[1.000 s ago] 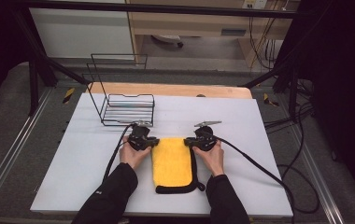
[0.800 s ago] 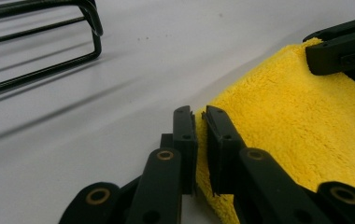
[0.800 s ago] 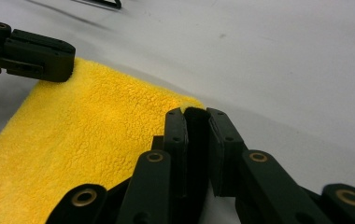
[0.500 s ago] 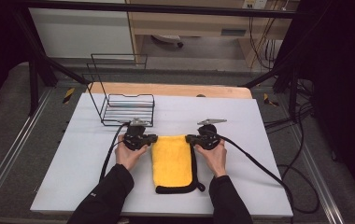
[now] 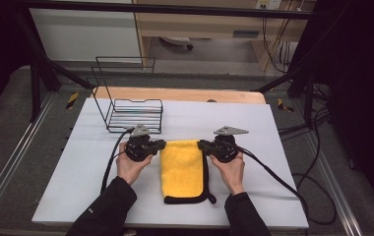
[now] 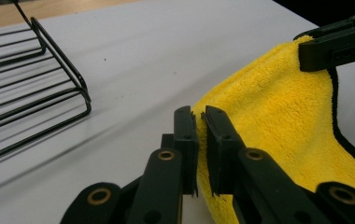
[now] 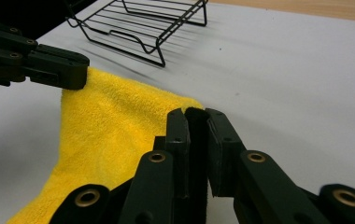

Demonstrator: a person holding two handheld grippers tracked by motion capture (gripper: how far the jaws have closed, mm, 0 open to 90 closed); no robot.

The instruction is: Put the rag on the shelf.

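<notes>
A yellow cloth (image 5: 182, 164) with a black border lies folded on the white tabletop (image 5: 283, 128), near the middle and toward the near edge. Its far edge is raised slightly off the surface at both corners.

Left tool (image 5: 161, 143): held in the person's left hand (image 5: 132, 164), jaws closed on the cloth's far left corner. In the left gripper view (image 6: 200, 122) the yellow fabric passes between the two jaws, which stand nearly together.

Right tool (image 5: 201, 144): held in the right hand (image 5: 230, 167), jaws clamped on the far right corner. In the right gripper view (image 7: 195, 114) the black-bordered edge sits pinched between the jaws.

A black wire rack (image 5: 135, 114) stands toward the far left corner of the tabletop, just beyond the left tool and apart from the cloth. A cable (image 5: 273, 172) trails from the right tool toward the right edge.
</notes>
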